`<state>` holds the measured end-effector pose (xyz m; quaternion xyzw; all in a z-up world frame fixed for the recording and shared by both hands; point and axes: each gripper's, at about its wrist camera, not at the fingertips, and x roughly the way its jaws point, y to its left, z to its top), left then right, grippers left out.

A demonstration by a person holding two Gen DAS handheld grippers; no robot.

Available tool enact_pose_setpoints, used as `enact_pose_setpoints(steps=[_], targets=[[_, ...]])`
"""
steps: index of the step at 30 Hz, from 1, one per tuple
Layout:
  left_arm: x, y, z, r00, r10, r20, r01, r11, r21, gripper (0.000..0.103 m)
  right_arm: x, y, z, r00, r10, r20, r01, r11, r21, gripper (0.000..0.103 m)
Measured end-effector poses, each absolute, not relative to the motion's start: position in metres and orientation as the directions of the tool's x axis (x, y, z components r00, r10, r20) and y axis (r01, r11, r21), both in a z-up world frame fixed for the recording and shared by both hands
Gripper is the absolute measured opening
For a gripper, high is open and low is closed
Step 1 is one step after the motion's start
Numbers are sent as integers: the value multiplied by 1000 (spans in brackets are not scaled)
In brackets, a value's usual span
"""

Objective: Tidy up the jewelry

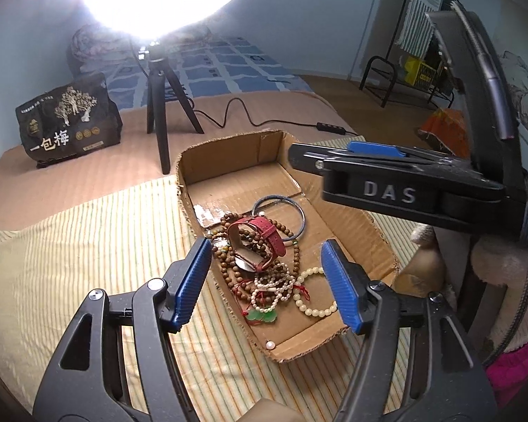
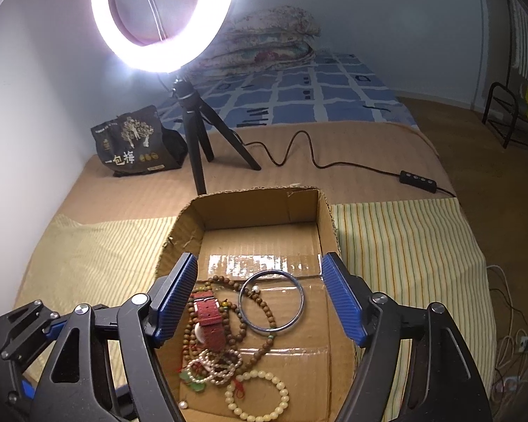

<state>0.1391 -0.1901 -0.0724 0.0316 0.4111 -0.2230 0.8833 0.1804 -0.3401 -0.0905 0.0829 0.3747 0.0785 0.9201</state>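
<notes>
Bed with striped cloth [image 2: 404, 246], ring light [image 2: 163, 17] on tripod behind. Cardboard box [image 2: 260, 207] on cloth, holding: red-strap watch [image 1: 260, 242], brown bead strings [image 2: 236, 320], metal bangle [image 2: 271, 302], cream bead bracelet [image 2: 264, 397]. Left claw [image 1: 264, 281], right claw [image 2: 260, 299]: both released above the box, nothing gripped.

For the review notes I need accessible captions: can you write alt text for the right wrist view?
The open right claw hangs empty above a cardboard box holding tangled jewelry: a red-strapped watch, a metal bangle, wooden bead strands and a cream bead bracelet. Behind the box, on a bed, stand a lit ring light and a black snack bag.
</notes>
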Motion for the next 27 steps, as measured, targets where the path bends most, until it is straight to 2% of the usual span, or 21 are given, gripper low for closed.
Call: enact_pose_setpoints(steps=[9,19,24,27], targets=[[116,-171,-52,602,-370,-708,429,897,-104,67,148,-333,-63,743,180,-645,-72,979,191,76],[91,-149,-32,647,-375,-663,425,900,-94,67,106,-323,-36,801,108,-589,-55,993,107,79],[75,-143,-23,671,-381,-636,431,899,-84,80,87,-320,-30,815,94,-572,-52,995,89,80],[66,-142,-20,680,-387,-623,441,894,-75,80,75,-314,-27,828,60,-557,-45,998,40,80]])
